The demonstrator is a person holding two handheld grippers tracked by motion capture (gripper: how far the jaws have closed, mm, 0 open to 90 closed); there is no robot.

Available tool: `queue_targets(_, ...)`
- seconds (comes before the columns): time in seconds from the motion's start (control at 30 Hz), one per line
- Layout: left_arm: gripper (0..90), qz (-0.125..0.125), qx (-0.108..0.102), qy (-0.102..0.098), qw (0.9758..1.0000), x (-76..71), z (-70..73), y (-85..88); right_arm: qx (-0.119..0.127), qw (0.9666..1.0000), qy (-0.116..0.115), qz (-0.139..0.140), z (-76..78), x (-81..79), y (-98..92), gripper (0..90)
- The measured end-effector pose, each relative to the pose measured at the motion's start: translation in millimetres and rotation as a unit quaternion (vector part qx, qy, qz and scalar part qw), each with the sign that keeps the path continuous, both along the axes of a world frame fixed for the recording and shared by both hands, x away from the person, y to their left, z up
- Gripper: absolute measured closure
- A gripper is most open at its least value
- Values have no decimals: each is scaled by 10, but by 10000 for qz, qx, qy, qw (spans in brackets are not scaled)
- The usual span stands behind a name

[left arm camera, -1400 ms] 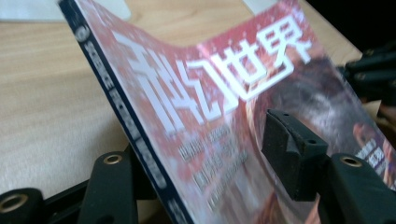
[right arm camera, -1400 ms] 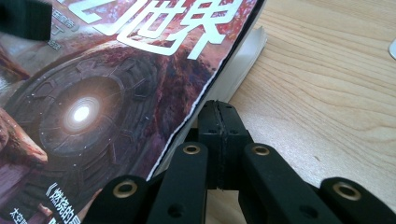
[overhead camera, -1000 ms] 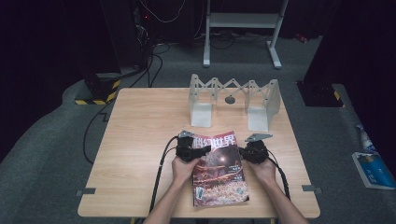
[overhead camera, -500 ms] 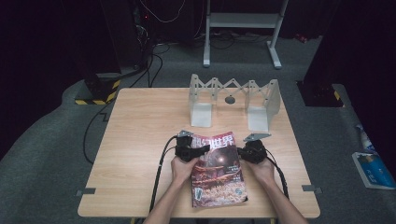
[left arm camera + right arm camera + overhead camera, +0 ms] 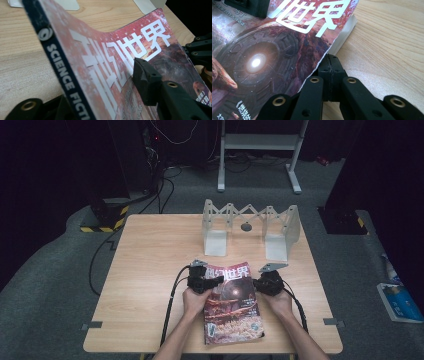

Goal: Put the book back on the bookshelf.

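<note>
Pinching magazine (image 5: pixel 231 302) edge, right tongs (image 5: pixel 329 72), left tongs (image 5: pixel 100 82) closing, seemingly astride spine.

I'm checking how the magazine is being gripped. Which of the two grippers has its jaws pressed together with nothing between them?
The right gripper: its jaws meet beside the magazine, under the cover's edge. The left gripper straddles the spine, one jaw on the cover, and has just been closing.

Wooden table (image 5: pixel 150 270), magazine (image 5: pixel 232 310), seemingly folding white rack (image 5: pixel 250 227)
</note>
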State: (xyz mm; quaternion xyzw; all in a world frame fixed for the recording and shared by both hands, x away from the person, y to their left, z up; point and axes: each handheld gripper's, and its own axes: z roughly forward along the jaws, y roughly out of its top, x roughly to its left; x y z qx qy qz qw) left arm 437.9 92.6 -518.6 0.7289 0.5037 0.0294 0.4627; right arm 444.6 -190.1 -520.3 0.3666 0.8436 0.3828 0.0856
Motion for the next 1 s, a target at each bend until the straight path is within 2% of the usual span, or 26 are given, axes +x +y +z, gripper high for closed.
queue_targets(0.17, 665, 24, -57, 129, 9999, -5, 19, 15, 9, 10000, -13, 0, 0, -8, 6, 898)
queue_targets(0.33, 719, 44, -82, 164, 9998, -17, 50, 24, -22, 10000, -36, 3, 2, -21, 12, 897)
queue_targets(0.57, 760, 59, -69, 112, 9999, -50, 111, 26, -80, 9999, -94, 20, 6, -46, 31, 891)
queue_targets(0.67, 775, -27, 76, 70, 9999, -63, 167, 11, -55, 9999, -92, 28, -2, -68, 31, 884)
queue_targets(0.77, 786, -118, 185, -62, 9997, -83, 263, -31, -40, 9999, -101, 30, -5, -92, 25, 878)
queue_targets(0.87, 797, -176, 138, -125, 9997, -97, 313, -45, -32, 9999, -142, 30, -1, -112, 4, 868)
queue_targets(1.0, 812, -229, 102, -84, 9996, -104, 351, -54, 21, 9999, -164, -1, 5, -135, -47, 843)
